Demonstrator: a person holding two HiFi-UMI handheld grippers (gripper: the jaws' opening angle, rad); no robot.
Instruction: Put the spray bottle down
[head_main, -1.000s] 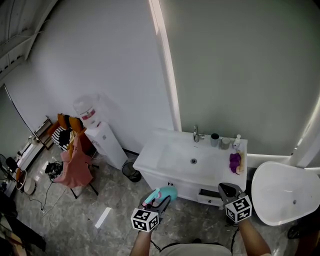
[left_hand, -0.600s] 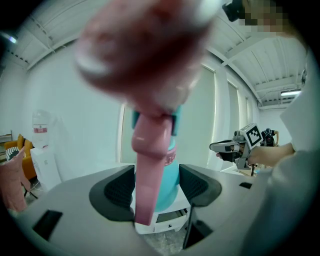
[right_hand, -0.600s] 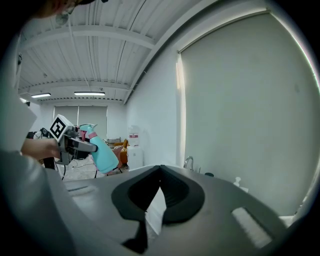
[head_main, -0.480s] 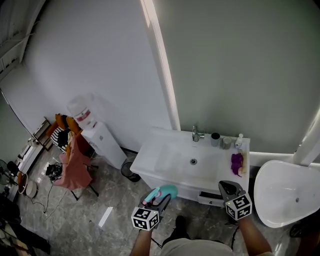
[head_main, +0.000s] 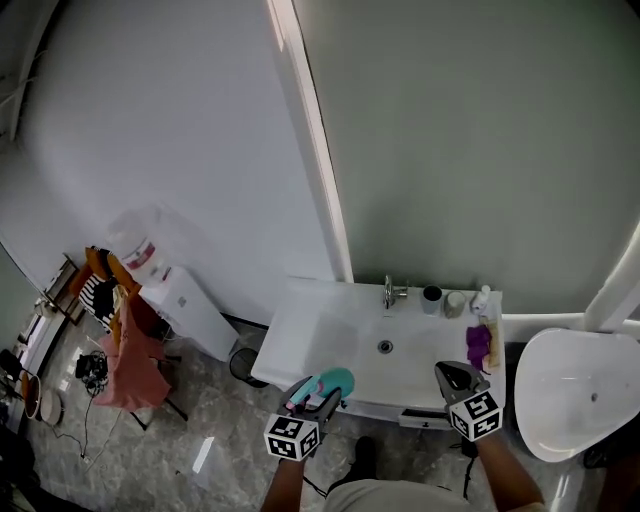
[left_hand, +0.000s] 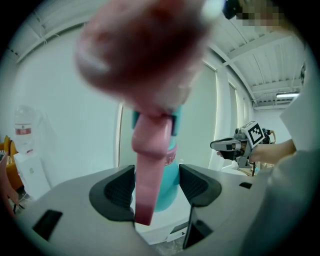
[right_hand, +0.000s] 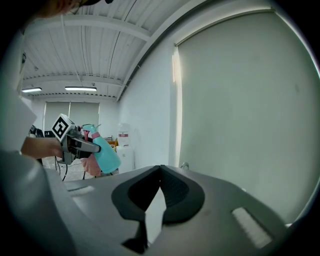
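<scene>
Sink (head_main: 318, 338) has drawn nearer; left gripper (head_main: 324, 395) pinches the spray bottle (head_main: 338, 380); right gripper (head_main: 452, 376) pressed together, empty

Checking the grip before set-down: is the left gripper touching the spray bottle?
Touching. In the left gripper view, the left gripper clamps the spray bottle between its pads.

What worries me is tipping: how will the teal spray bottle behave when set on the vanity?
Probably rigid: the spray bottle shows no dent in the left claw's grip. Its wider base should stand steadily, though the bulky pink head could topple it if released tilted.
</scene>
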